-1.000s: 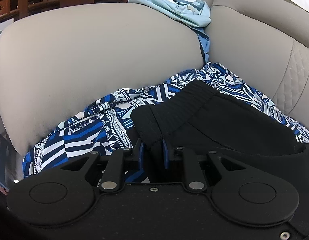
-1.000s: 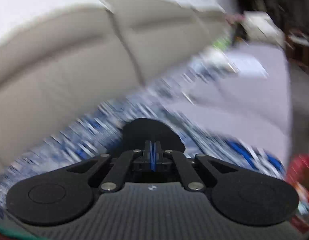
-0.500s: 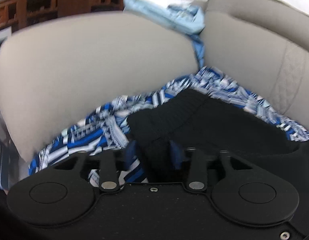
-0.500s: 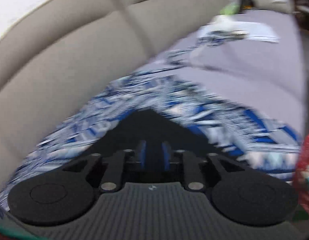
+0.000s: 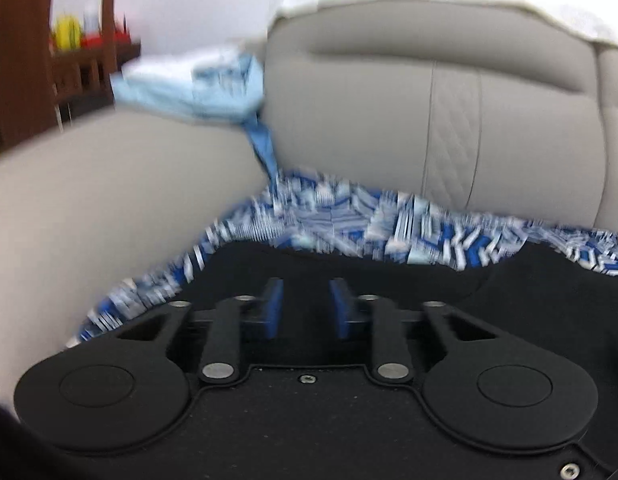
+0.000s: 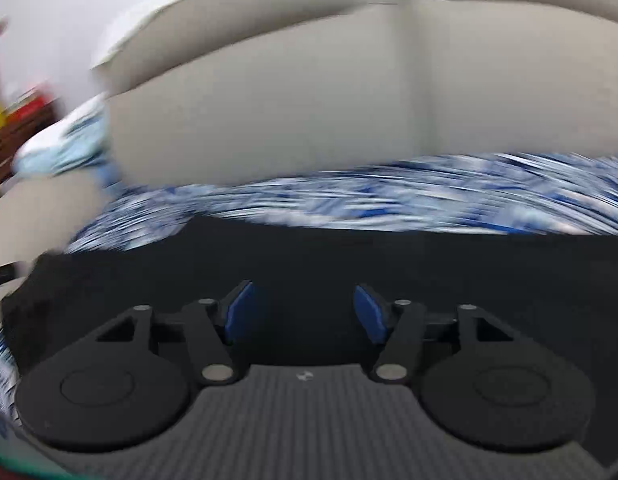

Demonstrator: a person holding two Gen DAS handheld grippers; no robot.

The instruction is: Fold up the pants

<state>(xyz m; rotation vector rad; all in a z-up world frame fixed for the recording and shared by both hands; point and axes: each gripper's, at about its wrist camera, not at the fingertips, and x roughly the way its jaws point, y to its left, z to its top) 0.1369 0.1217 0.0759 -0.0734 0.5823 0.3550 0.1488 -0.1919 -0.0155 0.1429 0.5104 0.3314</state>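
Black pants (image 5: pixel 409 280) on patterned blue-white cloth (image 5: pixel 389 224), sofa (image 5: pixel 349 120). Left gripper (image 5: pixel 307 306): jaws narrow, just closing, gripping nothing visible. Right gripper (image 6: pixel 305 312): jaws wide, just opening, empty above the pants.

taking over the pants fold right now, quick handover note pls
Left hand-held gripper: jaws narrow, have just been closing, low over the black pants; whether they pinch fabric is unclear.
Right hand-held gripper: open, jaws have just been opening, nothing between them, over the pants.
Pants lie flat on the blue patterned cloth on the beige sofa.
Done: number of folds so far can't be told.
Left: likely grip an edge and make the next fold.
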